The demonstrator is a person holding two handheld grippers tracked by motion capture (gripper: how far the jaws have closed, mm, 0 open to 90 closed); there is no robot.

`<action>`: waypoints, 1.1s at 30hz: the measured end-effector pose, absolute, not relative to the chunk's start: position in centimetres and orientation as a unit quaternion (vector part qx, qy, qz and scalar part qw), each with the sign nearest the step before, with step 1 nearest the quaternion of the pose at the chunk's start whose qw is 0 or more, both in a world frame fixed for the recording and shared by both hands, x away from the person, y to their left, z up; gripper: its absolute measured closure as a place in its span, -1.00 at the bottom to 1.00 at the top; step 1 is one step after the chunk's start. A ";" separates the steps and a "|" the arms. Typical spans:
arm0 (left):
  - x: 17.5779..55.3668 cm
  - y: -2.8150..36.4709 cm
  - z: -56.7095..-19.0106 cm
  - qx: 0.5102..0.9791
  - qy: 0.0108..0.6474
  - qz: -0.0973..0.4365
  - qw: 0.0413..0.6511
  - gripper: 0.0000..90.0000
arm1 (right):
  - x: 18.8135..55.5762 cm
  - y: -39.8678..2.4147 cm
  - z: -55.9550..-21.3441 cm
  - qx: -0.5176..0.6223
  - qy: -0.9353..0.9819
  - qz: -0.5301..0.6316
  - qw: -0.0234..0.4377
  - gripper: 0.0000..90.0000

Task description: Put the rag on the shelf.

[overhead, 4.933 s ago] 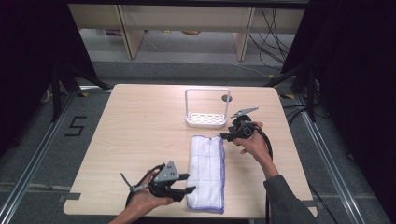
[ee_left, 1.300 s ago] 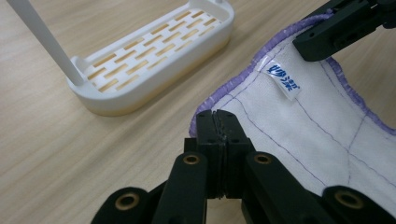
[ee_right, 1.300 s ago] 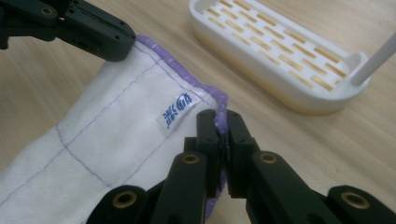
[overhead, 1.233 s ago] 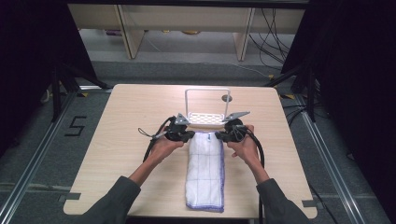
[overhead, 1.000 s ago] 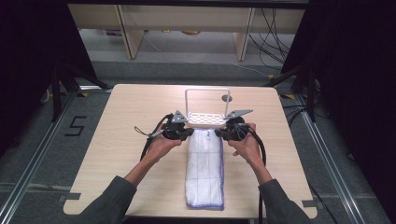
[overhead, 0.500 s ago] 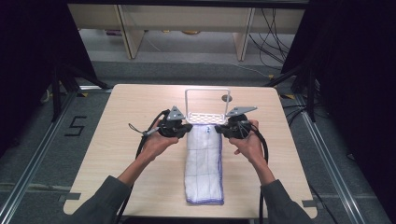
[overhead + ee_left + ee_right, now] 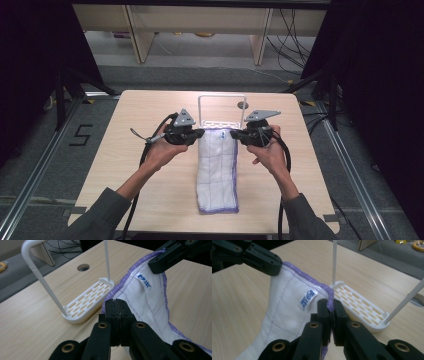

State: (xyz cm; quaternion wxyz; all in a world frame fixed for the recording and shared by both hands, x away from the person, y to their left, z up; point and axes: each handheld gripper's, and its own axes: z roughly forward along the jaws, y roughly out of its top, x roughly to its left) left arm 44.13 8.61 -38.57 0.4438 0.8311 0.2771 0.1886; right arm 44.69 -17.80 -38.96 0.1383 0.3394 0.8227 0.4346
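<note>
We see both tongs, left and right, clenched on the cloth's top corners, lifted higher than before at frame centre, its blue label visible up close, white rack behind on the surface.

Both your forearms reach forward, hands level with each other. Your left hand-held gripper has its jaws pressed together, pointing inward; your right hand-held gripper mirrors it, jaws clamped, facing the left one.
</note>
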 end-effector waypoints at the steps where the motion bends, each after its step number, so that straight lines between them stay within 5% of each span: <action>1: 44.0 8.7 -38.0 0.831 0.275 0.187 0.446 0.97 | 44.5 -17.9 -38.5 0.338 0.820 0.439 0.143 0.94; 16: 44.5 9.5 -30.5 0.811 0.272 0.199 0.478 0.97 | 45.0 -17.4 -30.3 0.311 0.810 0.463 0.181 0.94; 33: 49.6 8.4 -25.1 0.796 0.292 0.235 0.475 0.97 | 49.4 -18.2 -25.2 0.329 0.785 0.487 0.196 0.94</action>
